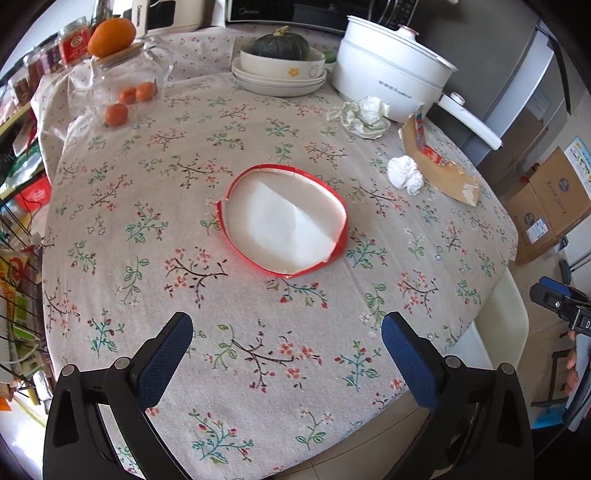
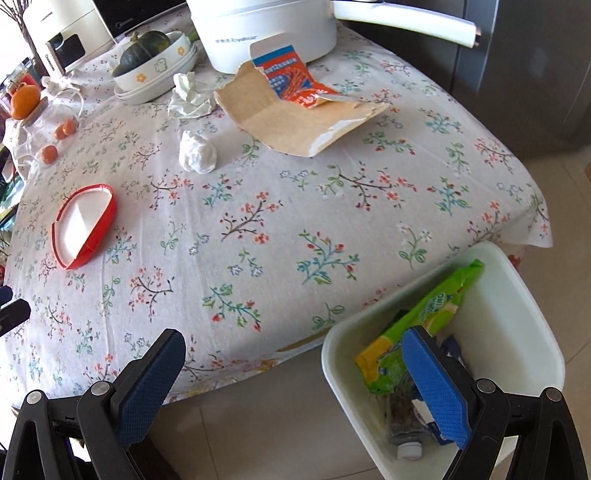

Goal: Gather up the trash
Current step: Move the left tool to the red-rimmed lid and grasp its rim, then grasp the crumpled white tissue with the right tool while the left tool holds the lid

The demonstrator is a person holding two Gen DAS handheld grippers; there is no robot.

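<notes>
A torn red-rimmed paper bowl point(image 1: 284, 219) lies on the floral tablecloth, ahead of my open, empty left gripper point(image 1: 286, 332); it also shows in the right wrist view point(image 2: 83, 225). A white tissue ball point(image 1: 405, 174) point(image 2: 197, 152), a crumpled paper wad point(image 1: 360, 116) point(image 2: 190, 96) and a torn cardboard box point(image 1: 439, 158) point(image 2: 295, 110) lie further back. My right gripper point(image 2: 293, 354) is open and empty at the table's near edge. The white trash bin point(image 2: 517, 295) beside the table holds a green wrapper point(image 2: 424, 325) and a bottle point(image 2: 406, 435).
A white electric pot point(image 1: 388, 74) point(image 2: 266, 33), a bowl holding a squash point(image 1: 280, 59) point(image 2: 151, 59) and a glass jar with oranges point(image 1: 125, 85) stand at the back. Cardboard boxes point(image 1: 546, 206) sit on the floor. The bin also shows in the left wrist view point(image 1: 506, 317).
</notes>
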